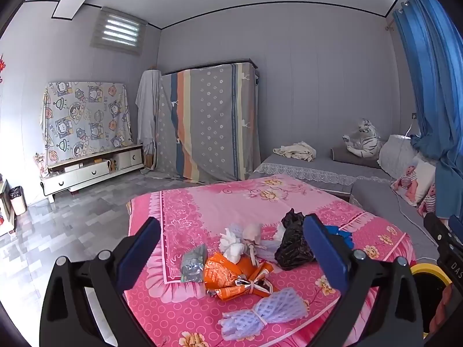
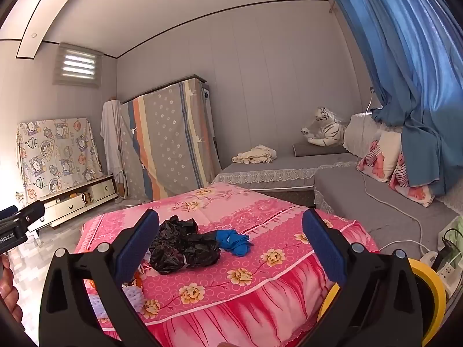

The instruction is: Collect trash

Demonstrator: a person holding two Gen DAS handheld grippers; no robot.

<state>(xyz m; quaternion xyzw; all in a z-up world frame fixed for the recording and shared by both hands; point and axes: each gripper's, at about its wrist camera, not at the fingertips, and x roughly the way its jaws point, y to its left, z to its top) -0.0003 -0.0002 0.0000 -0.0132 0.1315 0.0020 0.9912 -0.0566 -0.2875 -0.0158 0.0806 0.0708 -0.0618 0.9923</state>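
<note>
Both grippers hover with jaws spread wide and nothing between the pads. In the left wrist view the left gripper [image 1: 231, 248] frames a heap of trash at lower centre, lying on a surface under a pink floral cloth [image 1: 202, 202]: one silver foil wrapper [image 1: 192, 264], one orange wrapper [image 1: 228, 277], one white tissue wad [image 1: 231, 244], one foam fruit net [image 1: 260, 316] nearest the camera, and one black plastic bag [image 1: 292, 245] by the right finger. In the right wrist view the right gripper [image 2: 231, 245] faces that bag at centre left, with one blue crumpled piece [image 2: 234, 241] touching it. A yellow bin [image 2: 431, 292] shows at lower right.
</note>
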